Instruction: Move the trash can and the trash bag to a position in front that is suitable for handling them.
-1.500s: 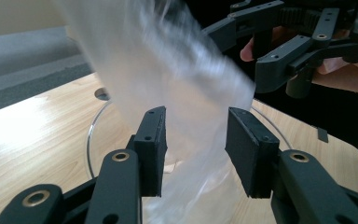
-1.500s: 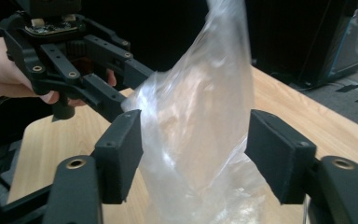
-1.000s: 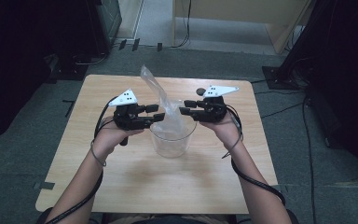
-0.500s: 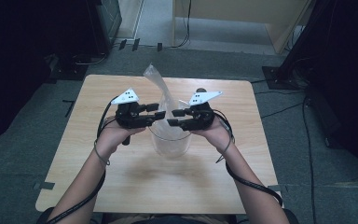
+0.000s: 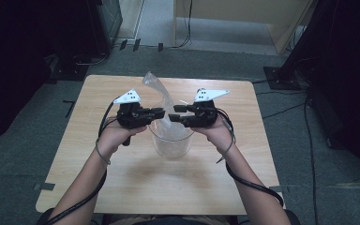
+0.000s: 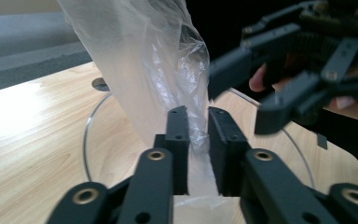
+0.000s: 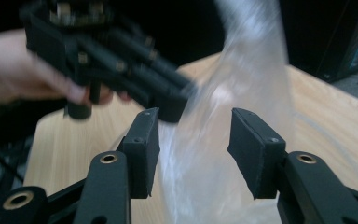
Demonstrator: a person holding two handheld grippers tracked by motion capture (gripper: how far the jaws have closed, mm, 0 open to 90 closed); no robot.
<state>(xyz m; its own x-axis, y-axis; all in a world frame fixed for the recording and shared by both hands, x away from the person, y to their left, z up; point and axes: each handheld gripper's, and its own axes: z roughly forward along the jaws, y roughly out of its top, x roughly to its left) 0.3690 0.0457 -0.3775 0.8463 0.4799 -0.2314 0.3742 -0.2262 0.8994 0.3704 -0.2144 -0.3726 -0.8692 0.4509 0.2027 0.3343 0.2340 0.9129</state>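
Bag pinched over the bowl

High view: plastic bag [image 5: 161,101] rises from a clear bowl [image 5: 171,143] mid-table [image 5: 122,187].

Left gripper [image 6: 198,133] view: jaws have just closed, pinching the bag, so spreading it can probably begin.

Right gripper [image 7: 193,149] view: jaws half open astride the bag, not gripping.

High view: overhead, far; gripper views: close, facing inward; all share plastic bag [image 5: 161,101].
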